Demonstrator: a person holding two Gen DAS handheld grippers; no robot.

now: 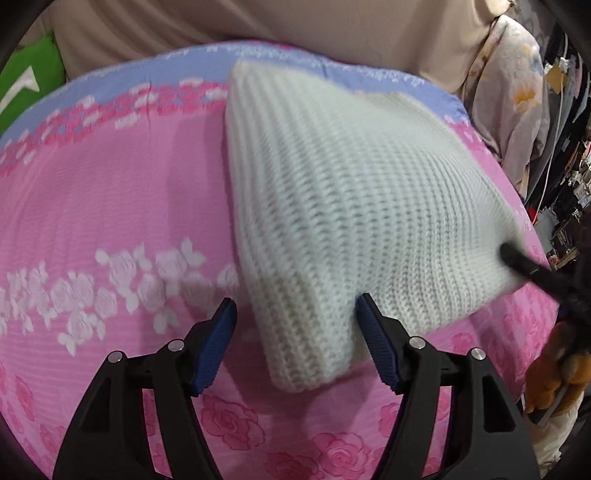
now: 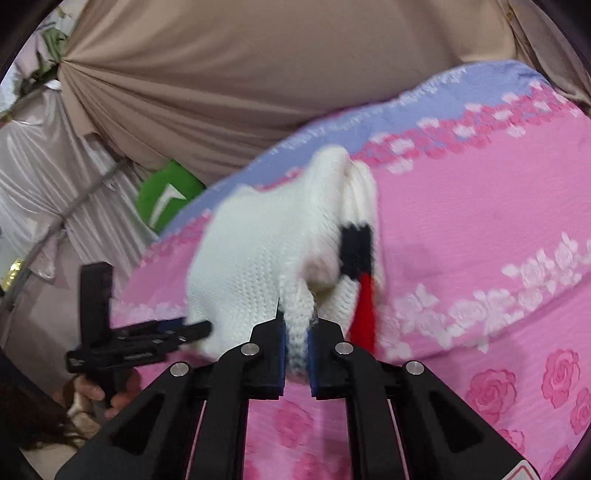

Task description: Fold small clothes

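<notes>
Now my right tool (image 2: 297, 349) is pinching the white ribbed-knit sweater (image 1: 354, 206) over the pink rose-patterned bedspread (image 1: 110, 206); my left tool (image 1: 297, 345) is gaping beside its hem.

Knit garment (image 1: 354, 206) on the bedspread (image 1: 110, 206), curtain (image 1: 258, 22) behind, cushion (image 1: 26, 81) far left.

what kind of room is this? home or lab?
Likely a lived-in bedroom: the white knit garment lies on a pink rose-print bedsheet, beige draped fabric hangs behind, and cluttered shelves sit at the side.
</notes>
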